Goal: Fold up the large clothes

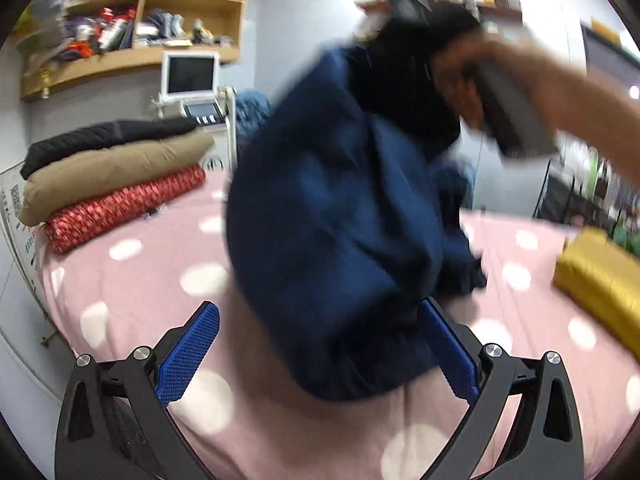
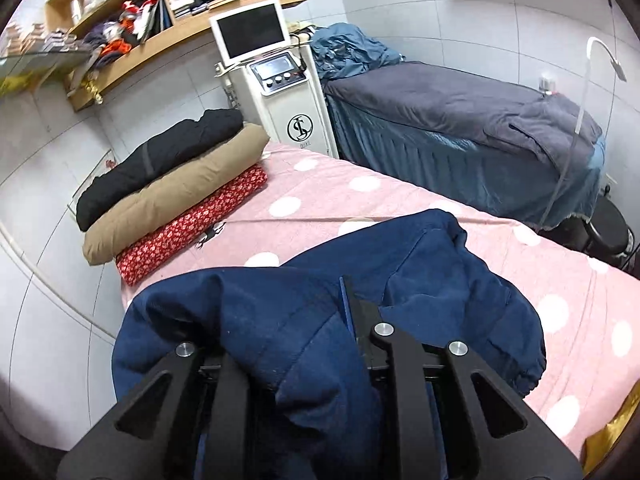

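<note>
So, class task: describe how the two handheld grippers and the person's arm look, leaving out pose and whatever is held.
The left gripper has black angular linkage arms with triangular cut-outs, silver round bolts and blue jaws with knurled pads. The right gripper has the same black linkages, silver bolts and a blue edge on one jaw. The person's forearm is bare, without a sleeve. No cables or markings show.

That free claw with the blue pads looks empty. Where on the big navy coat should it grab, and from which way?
Probably the navy coat at its lower hem. The right gripper holds it aloft, so it hangs in a bunch with the hem lowest, between the open pads of the left gripper. Coming straight forward, low over the pink bedspread, suits; motion blur hides the details.
</note>
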Motion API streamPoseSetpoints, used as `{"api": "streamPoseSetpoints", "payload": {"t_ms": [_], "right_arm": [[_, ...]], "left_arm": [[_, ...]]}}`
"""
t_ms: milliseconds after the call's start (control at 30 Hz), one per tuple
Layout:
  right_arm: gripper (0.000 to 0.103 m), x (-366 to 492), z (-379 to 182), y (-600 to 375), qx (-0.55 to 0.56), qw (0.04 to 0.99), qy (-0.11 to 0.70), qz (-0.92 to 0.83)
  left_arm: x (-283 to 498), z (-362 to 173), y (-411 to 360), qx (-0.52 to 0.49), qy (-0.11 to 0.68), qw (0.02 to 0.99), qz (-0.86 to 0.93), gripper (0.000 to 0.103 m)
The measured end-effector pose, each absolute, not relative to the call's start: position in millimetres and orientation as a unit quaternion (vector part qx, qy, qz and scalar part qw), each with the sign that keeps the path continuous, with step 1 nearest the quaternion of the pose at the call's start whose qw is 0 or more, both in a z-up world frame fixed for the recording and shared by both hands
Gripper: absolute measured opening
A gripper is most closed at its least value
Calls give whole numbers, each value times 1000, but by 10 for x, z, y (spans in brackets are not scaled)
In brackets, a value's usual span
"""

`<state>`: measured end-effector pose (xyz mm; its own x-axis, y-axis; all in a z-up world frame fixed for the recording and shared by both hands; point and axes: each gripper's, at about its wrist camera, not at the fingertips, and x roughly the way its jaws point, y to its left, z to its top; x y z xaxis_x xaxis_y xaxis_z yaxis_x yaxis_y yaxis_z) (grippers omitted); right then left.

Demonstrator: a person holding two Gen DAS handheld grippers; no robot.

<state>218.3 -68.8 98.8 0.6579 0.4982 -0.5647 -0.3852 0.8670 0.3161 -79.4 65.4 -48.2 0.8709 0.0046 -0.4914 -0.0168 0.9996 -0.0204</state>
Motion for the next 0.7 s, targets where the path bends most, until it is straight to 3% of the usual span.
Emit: {"api": "streamPoseSetpoints", "payload": {"t_ms": [167, 300, 400, 533, 700], "right_arm": [[18, 2061, 926, -757, 85, 908, 323, 253], [18, 1821, 876, -870, 83, 911, 311, 257], [18, 1589, 861, -1000, 87, 916, 294, 258], [15, 1163, 1000, -1312, 98, 930, 248, 253], [13, 516, 1541, -1823, 117, 947, 148, 260]], "left_arm": [[-317, -671, 770, -47, 297, 953, 48, 93], [48, -674, 998, -88, 325, 939, 72, 53], [114, -595, 1088, -85, 328, 939, 64, 36], [71, -209, 1310, -92, 307, 946, 42, 25], [-100, 880, 1498, -88, 186, 978, 23, 17]]}}
